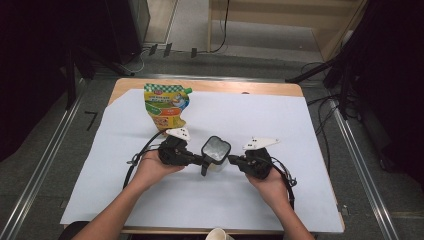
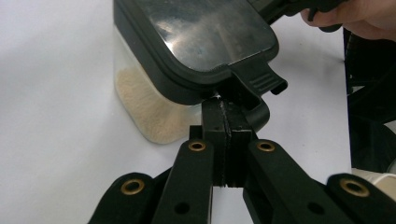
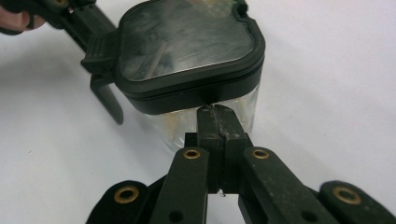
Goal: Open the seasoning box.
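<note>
In the middle of the high view a clear container point(image 1: 215, 152) with a black lid point(image 2: 205, 42) stands on the white-covered surface point(image 1: 300, 125), a little pale powder in its bottom. The lid is still on. The left tool point(image 2: 223, 122) is clenched with nothing between its jaws, tips against the lid's side latch point(image 2: 254, 81); the right tool point(image 3: 215, 116) is likewise clenched empty under the opposite lid rim. A colourful pouch point(image 1: 166, 106) stands upper left. Opening looks barely begun.
</note>
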